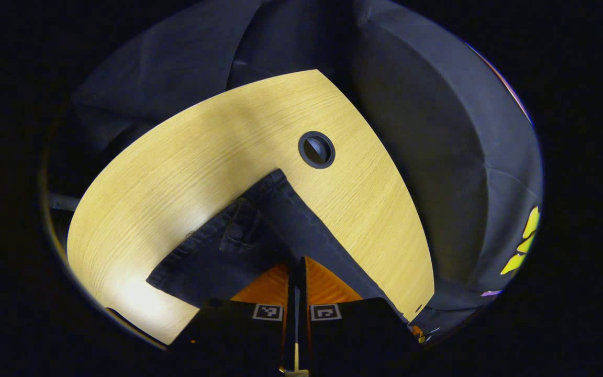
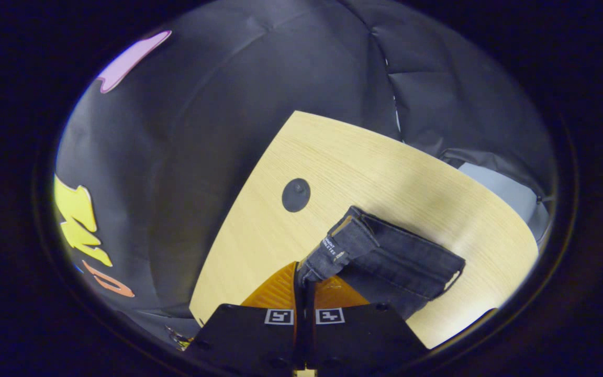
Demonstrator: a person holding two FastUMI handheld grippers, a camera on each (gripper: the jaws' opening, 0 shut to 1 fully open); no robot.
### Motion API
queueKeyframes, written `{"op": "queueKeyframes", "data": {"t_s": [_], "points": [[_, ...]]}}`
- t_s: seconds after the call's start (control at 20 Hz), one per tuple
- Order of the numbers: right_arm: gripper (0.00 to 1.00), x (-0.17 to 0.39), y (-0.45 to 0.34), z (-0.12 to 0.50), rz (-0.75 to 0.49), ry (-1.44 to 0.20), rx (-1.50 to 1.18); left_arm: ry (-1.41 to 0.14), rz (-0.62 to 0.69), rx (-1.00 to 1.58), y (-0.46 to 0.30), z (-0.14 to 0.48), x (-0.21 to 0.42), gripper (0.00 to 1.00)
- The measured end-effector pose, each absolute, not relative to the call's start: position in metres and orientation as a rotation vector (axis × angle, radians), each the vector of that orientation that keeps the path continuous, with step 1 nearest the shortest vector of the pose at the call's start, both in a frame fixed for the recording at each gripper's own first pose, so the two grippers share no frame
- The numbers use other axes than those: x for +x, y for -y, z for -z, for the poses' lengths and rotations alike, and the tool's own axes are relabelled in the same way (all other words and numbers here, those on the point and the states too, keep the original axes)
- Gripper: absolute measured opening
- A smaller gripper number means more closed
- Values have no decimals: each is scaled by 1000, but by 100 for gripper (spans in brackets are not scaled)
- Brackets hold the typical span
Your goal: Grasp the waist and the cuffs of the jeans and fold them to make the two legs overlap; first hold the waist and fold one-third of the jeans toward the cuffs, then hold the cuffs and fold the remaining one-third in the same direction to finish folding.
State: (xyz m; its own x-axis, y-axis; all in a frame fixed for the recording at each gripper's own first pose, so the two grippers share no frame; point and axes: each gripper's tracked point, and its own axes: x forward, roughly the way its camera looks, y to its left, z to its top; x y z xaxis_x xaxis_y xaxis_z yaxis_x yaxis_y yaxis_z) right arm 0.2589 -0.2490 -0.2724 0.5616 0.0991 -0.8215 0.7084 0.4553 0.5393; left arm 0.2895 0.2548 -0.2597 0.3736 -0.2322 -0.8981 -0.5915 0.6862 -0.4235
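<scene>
Dark denim jeans (image 1: 259, 235) lie on a light wooden table (image 1: 186, 173). In the left gripper view the stitched waist edge with a pocket corner spreads out from my left gripper (image 1: 296, 264), whose fingers are shut on the fabric. In the right gripper view the jeans (image 2: 401, 267) are bunched, and the waistband end with a small label (image 2: 334, 246) rises off the table. My right gripper (image 2: 301, 275) is shut on that waistband end. The legs and cuffs are hidden behind the grippers.
A round dark cable grommet (image 1: 316, 150) (image 2: 296, 195) sits in the tabletop just beyond the jeans. The table's far edge (image 2: 343, 123) meets the black cloth wall. A pale grey surface (image 2: 505, 193) lies past the table's right side.
</scene>
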Motion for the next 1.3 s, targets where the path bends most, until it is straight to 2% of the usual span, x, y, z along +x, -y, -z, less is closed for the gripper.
{"op": "queueKeyframes", "data": {"t_s": [0.05, 0.1, 0.2, 0.25, 0.3, 0.4, 0.5, 0.55, 0.6, 0.7, 0.75, 0.8, 0.85, 0.9, 0.95, 1.0, 1.05, 1.1, 1.15, 1.2, 1.25, 1.3], "points": [[1, 263, 249, 277, 454, -922, 1058, -1204, -264, -818, -255, 262, 291, 0], [1, 266, 249, 278, 455, -925, 1071, -1221, -268, -800, -255, 264, 291, 6], [4, 269, 250, 284, 454, -913, 1075, -1242, -282, -739, -261, 263, 288, 10], [11, 271, 249, 284, 445, -912, 1073, -1235, -287, -715, -266, 260, 289, 14], [15, 271, 249, 286, 446, -918, 1063, -1234, -278, -698, -268, 255, 288, 32], [18, 278, 246, 278, 422, -881, 1085, -1227, -268, -693, -268, 242, 287, 51], [46, 281, 252, 271, 430, -841, 1098, -1207, -263, -682, -269, 221, 285, 65], [47, 280, 250, 266, 430, -831, 1103, -1199, -258, -668, -269, 209, 284, 81], [47, 278, 251, 262, 431, -825, 1100, -1187, -248, -654, -269, 194, 284, 81], [73, 271, 255, 247, 433, -799, 1062, -1153, -210, -635, -263, 156, 282, 81], [84, 265, 256, 237, 431, -790, 1029, -1125, -185, -628, -258, 133, 281, 92], [92, 260, 258, 225, 423, -776, 994, -1087, -163, -616, -253, 108, 280, 81], [84, 255, 257, 213, 412, -763, 950, -1045, -140, -602, -246, 111, 282, 81], [84, 247, 257, 201, 397, -746, 895, -996, -110, -578, -248, 97, 276, 81], [92, 237, 256, 188, 382, -727, 834, -951, -57, -554, -220, 56, 260, 82], [94, 226, 252, 173, 370, -703, 782, -903, -2, -514, -206, 31, 257, 84], [95, 216, 243, 153, 348, -670, 749, -859, 28, -472, -195, 14, 248, 96], [87, 205, 231, 134, 324, -641, 719, -808, 57, -424, -181, -5, 235, 85], [100, 190, 217, 120, 295, -620, 678, -771, 85, -386, -168, -20, 222, 86], [87, 177, 205, 109, 263, -607, 616, -736, 120, -346, -155, -32, 208, 87], [95, 162, 193, 99, 233, -596, 537, -702, 140, -297, -146, -39, 192, 92], [95, 148, 186, 90, 207, -582, 452, -670, 145, -251, -139, -47, 177, 95]]}}
